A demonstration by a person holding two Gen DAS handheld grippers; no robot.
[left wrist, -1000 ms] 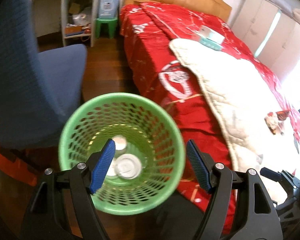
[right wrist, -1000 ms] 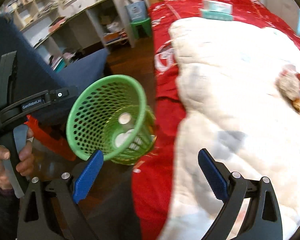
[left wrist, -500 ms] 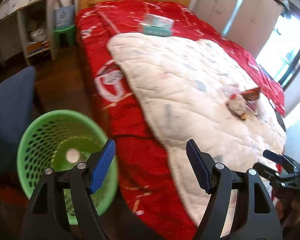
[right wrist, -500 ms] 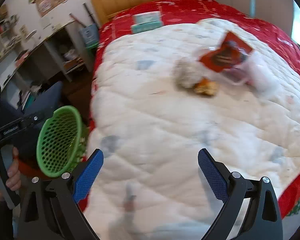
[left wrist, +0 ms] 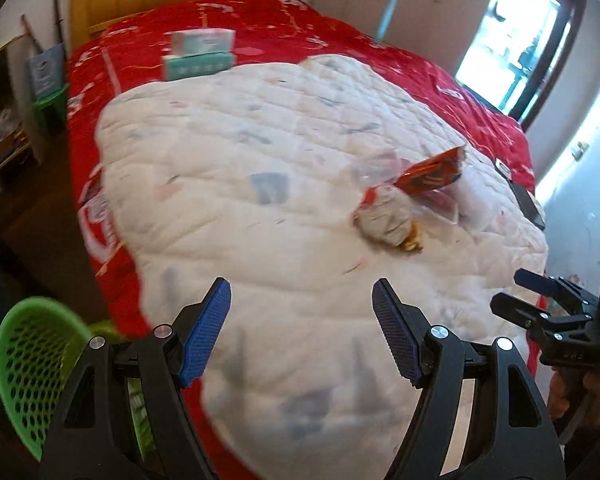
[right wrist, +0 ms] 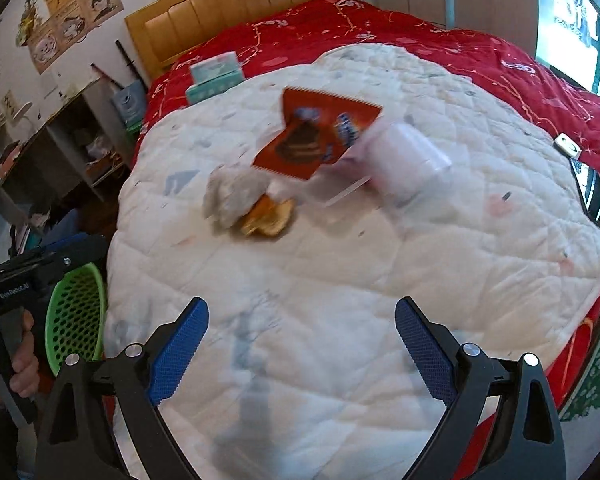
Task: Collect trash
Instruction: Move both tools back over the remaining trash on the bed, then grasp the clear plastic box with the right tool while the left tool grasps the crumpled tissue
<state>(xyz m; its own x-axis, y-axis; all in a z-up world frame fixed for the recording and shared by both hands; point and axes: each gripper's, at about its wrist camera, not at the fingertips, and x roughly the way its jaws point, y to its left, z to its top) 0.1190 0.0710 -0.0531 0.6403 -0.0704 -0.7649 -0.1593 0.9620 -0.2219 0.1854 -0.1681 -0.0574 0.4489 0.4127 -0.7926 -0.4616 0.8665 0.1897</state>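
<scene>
Bedroom, wooden headboard, red bedspread w/ a white quilt spread over it, and the trash sits in a cluster mid-quilt. Orange snack wrapper lies flat-ish, partly over a clear plastic bag; just beside them a crumpled tissue wad touching a brownish food scrap. Green mesh bin is down on the floor at the bed's left edge. Left gripper jaws apart, nothing btwn them; right gripper also wide, its jaws have just been closing a bit, nothing btwn them either. Handling, my read: all of it is light and soft. Wrapper is prob. slick and crinkly, so pinch an edge or corner. Tissue squashes, so grab across the middle. Clear bag is floppy and may slip. Scrap looks crumbly, so gentle squeeze.
</scene>
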